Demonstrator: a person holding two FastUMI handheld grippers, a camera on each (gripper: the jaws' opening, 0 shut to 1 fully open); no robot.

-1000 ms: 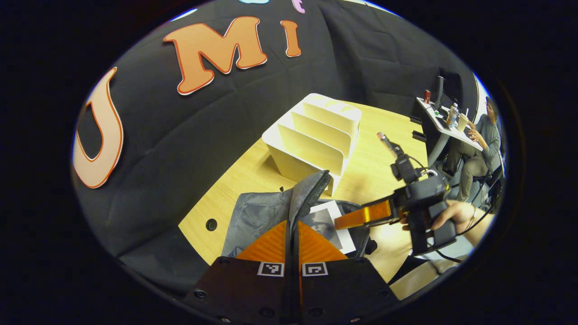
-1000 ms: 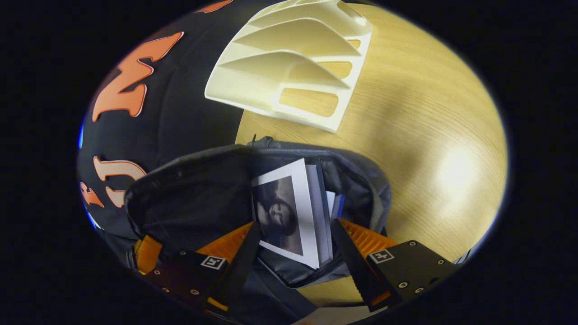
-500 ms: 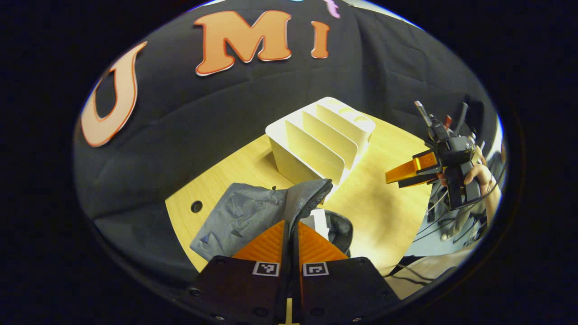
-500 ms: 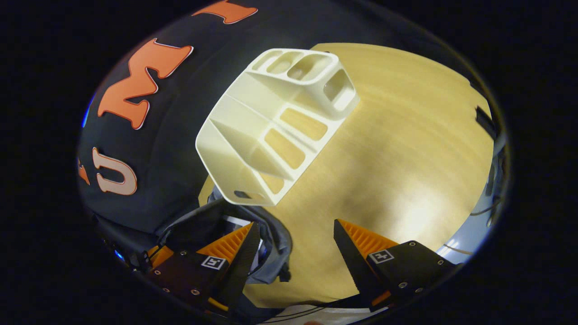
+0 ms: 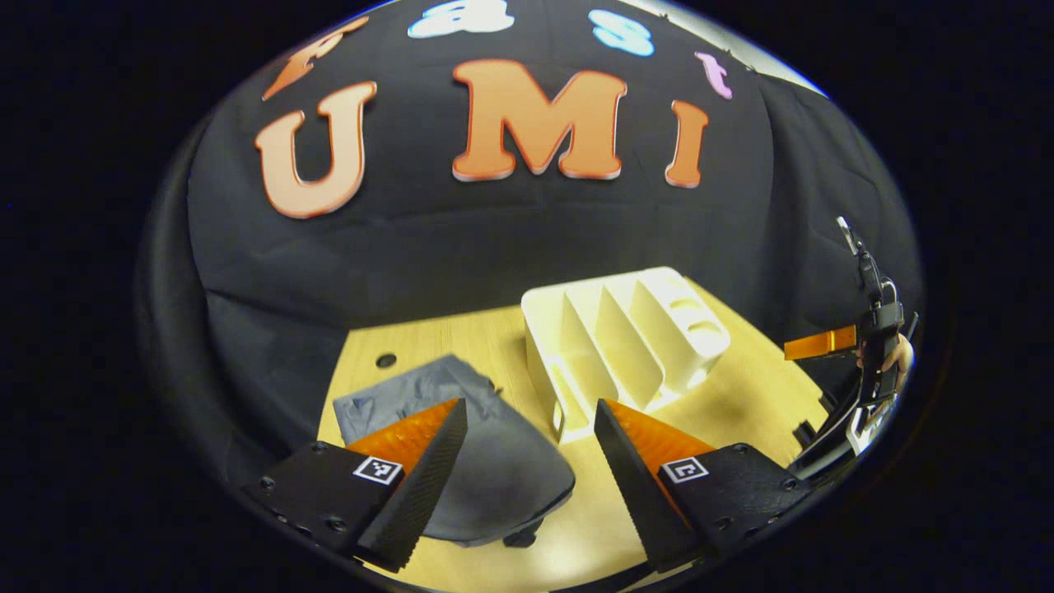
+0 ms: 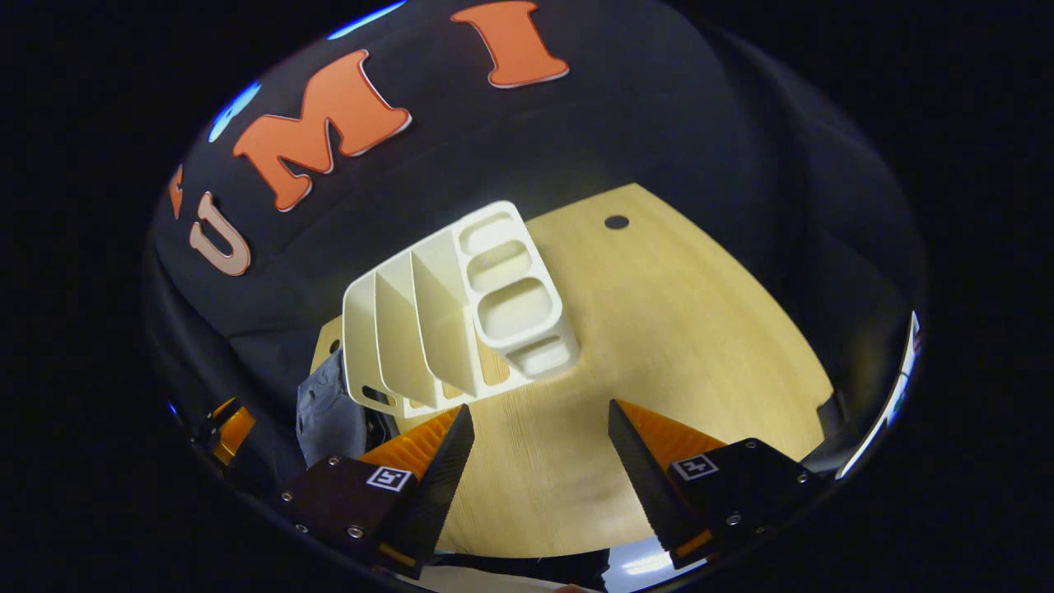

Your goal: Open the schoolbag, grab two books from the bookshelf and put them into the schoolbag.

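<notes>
The grey schoolbag (image 5: 486, 461) lies flat on the wooden table (image 5: 741, 395), its flap down over its mouth, so its contents are hidden. My left gripper (image 5: 531, 428) hovers open above it, nothing between the fingers. Just right of the bag stands the cream bookshelf (image 5: 626, 338), its slots bare. In the right gripper view the bookshelf (image 6: 461, 313) stands ahead and left, with a strip of the schoolbag (image 6: 325, 412) behind it. My right gripper (image 6: 539, 432) is open over bare table (image 6: 700, 329). That right gripper (image 5: 823, 342) also shows at the far right of the left gripper view, held by a hand.
The black cloth wall closes off the back of the table. A round cable hole (image 6: 616, 221) sits in the tabletop beyond the bookshelf, and another hole (image 5: 384, 360) lies behind the bag. The table's right edge (image 6: 823, 403) is close to my right gripper.
My left gripper let go of the bag's flap and opened; the flap dropped over the books. My right gripper drew back from the bag's mouth to the right, staying open.
</notes>
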